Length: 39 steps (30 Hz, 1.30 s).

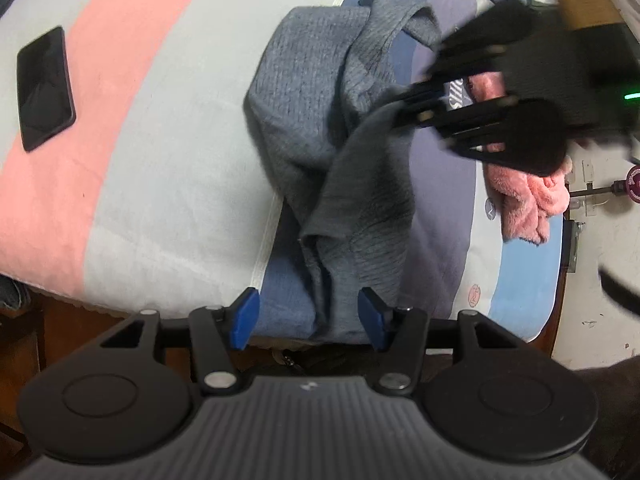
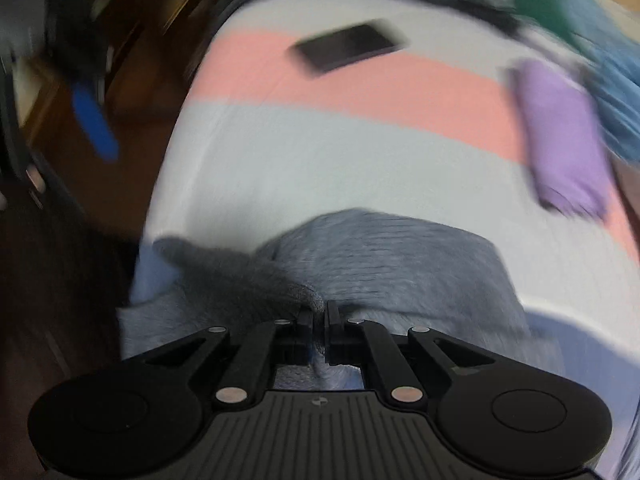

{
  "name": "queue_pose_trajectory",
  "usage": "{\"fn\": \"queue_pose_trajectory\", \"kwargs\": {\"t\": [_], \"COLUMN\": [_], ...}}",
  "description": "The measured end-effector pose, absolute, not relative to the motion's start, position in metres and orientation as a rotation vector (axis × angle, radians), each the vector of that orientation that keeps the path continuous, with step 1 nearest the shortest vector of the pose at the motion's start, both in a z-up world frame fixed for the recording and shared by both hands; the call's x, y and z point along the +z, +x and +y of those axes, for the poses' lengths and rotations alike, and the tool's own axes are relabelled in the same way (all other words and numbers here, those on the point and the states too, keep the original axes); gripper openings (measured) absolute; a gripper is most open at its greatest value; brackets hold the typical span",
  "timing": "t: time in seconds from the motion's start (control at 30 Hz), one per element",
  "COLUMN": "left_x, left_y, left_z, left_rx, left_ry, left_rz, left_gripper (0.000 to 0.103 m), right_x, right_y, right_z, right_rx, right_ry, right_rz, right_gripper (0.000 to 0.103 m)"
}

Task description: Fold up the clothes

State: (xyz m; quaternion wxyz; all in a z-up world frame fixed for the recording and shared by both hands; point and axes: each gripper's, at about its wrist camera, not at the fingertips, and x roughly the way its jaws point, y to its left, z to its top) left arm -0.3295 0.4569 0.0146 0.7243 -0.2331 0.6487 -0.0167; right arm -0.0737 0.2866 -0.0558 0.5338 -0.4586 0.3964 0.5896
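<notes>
A grey knit garment (image 1: 316, 132) lies crumpled on the bed, one part hanging over the near edge. My left gripper (image 1: 308, 316) is open, its blue pads on either side of the hanging part without pinching it. In the left wrist view my right gripper (image 1: 400, 114) is shut on a fold of the garment and lifts it. In the blurred right wrist view the right gripper (image 2: 319, 314) is shut on the grey garment (image 2: 392, 256), with cloth bunched between its jaws.
The bed has a striped pink and pale sheet (image 1: 120, 120). A black phone (image 1: 45, 88) lies on the pink stripe. A pink fluffy cloth (image 1: 528, 196) lies at the right. A folded purple cloth (image 2: 560, 140) lies further along the bed. A wooden floor is beyond the near edge.
</notes>
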Motion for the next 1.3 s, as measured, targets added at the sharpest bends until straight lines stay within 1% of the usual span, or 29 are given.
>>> {"fn": "queue_pose_trajectory", "kwargs": {"t": [0.17,0.27,0.33,0.37,0.43,0.57,0.63,0.7,0.73,0.83,0.9,0.97,1.07,1.1,1.17,1.2,1.23,1.3], "left_x": [0.034,0.05,0.061,0.064,0.066,0.055,0.046,0.036,0.031,0.013,-0.003,-0.021,-0.041,-0.045,-0.051,-0.054,-0.057,-0.063], "left_y": [-0.319,-0.312,-0.309,-0.307,-0.301,-0.278,-0.265,-0.254,-0.248,-0.24,-0.239,-0.242,-0.253,-0.259,-0.272,-0.277,-0.282,-0.29], "left_z": [0.46,0.455,0.455,0.457,0.47,0.499,0.508,0.51,0.51,0.506,0.501,0.494,0.492,0.493,0.497,0.499,0.5,0.499], "left_rx": [-0.05,-0.068,-0.089,-0.103,-0.138,-0.184,-0.184,-0.214,-0.233,-0.296,-0.311,-0.288,-0.27,-0.267,-0.257,-0.247,-0.231,-0.188], "left_ry": [-0.439,-0.317,-0.304,-0.328,-0.444,-0.71,-0.765,-0.778,-0.779,-0.798,-0.815,-0.798,-0.78,-0.772,-0.753,-0.745,-0.74,-0.736], "left_rz": [1.363,1.277,1.206,1.175,1.12,1.025,0.989,0.969,0.962,0.964,0.995,1.053,1.128,1.144,1.167,1.179,1.188,1.195], "left_gripper": [0.059,0.059,0.06,0.062,0.072,0.075,0.082,0.083,0.083,0.083,0.083,0.083,0.083,0.083,0.083,0.084,0.085,0.088], "right_x": [0.026,0.076,0.103,0.112,0.132,0.159,0.173,0.183,0.186,0.204,0.207,0.195,0.153,0.137,0.102,0.086,0.068,0.042], "right_y": [-0.055,-0.049,-0.052,-0.054,-0.058,-0.064,-0.068,-0.073,-0.077,-0.081,-0.084,-0.084,-0.092,-0.096,-0.103,-0.106,-0.106,-0.102], "right_z": [0.236,0.207,0.194,0.19,0.18,0.168,0.161,0.157,0.156,0.144,0.146,0.152,0.167,0.173,0.188,0.196,0.205,0.222], "right_rx": [1.185,1.065,1.016,0.996,0.956,0.919,0.903,0.899,0.899,0.899,0.821,0.791,0.757,0.76,0.783,0.799,0.826,0.893], "right_ry": [-0.718,-0.527,-0.44,-0.405,-0.32,-0.175,-0.119,-0.081,-0.063,0.051,-0.01,-0.066,-0.254,-0.313,-0.452,-0.523,-0.591,-0.692], "right_rz": [0.916,0.877,0.833,0.816,0.79,0.768,0.753,0.752,0.751,0.731,0.72,0.764,0.847,0.877,0.916,0.927,0.94,0.942], "right_gripper": [0.005,0.005,0.005,0.005,0.005,0.005,0.005,0.004,0.0,0.0,0.0,0.0,0.001,0.006,0.011,0.018,0.031,0.044]}}
